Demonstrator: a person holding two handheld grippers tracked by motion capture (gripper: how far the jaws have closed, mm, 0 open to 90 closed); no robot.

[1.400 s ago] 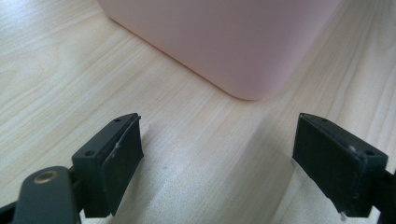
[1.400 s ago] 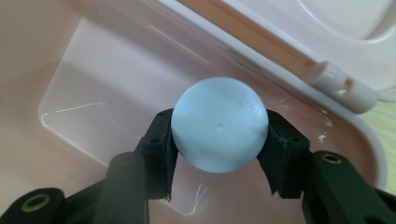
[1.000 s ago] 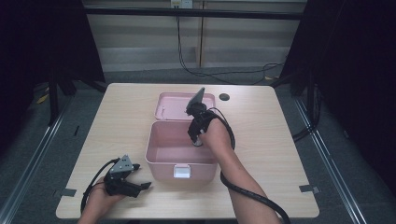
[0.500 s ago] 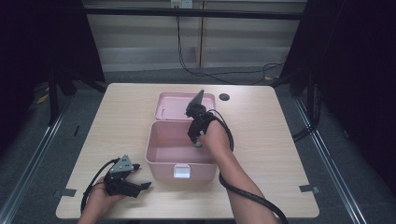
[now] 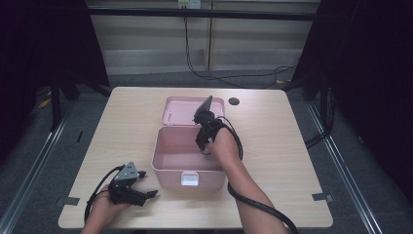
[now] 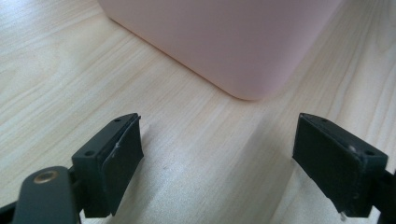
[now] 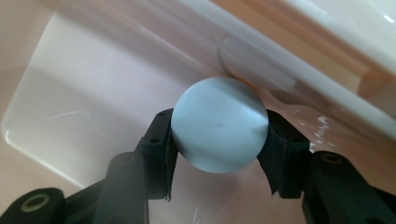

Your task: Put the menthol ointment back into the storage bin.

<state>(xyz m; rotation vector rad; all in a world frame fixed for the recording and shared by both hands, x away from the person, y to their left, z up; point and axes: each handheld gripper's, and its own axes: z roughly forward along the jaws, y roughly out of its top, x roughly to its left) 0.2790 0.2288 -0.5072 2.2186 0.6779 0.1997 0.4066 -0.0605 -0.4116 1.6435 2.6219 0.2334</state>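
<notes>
A pink box (image 5: 168, 168) stands open at the table's middle, its lid (image 5: 180, 108) lying flat behind it. My right gripper (image 5: 203, 147) points down into the box at its back right, shut on a pale blue ball (image 7: 219, 124) held above the pink floor (image 7: 84, 102). My left gripper (image 5: 148, 195) rests open on the wood near the front left, its jaws wide apart and aimed at the box's lower corner (image 6: 247, 88), with nothing between them.
A small dark round hole (image 5: 234, 101) sits in the table's far right part. Cables trail from both grippers, one looping off the front edge (image 5: 263, 207). Bare wood (image 5: 292, 156) lies to the right of the box.
The right gripper has dipped slightly lower into the box with the ball. The left gripper has stayed put.
</notes>
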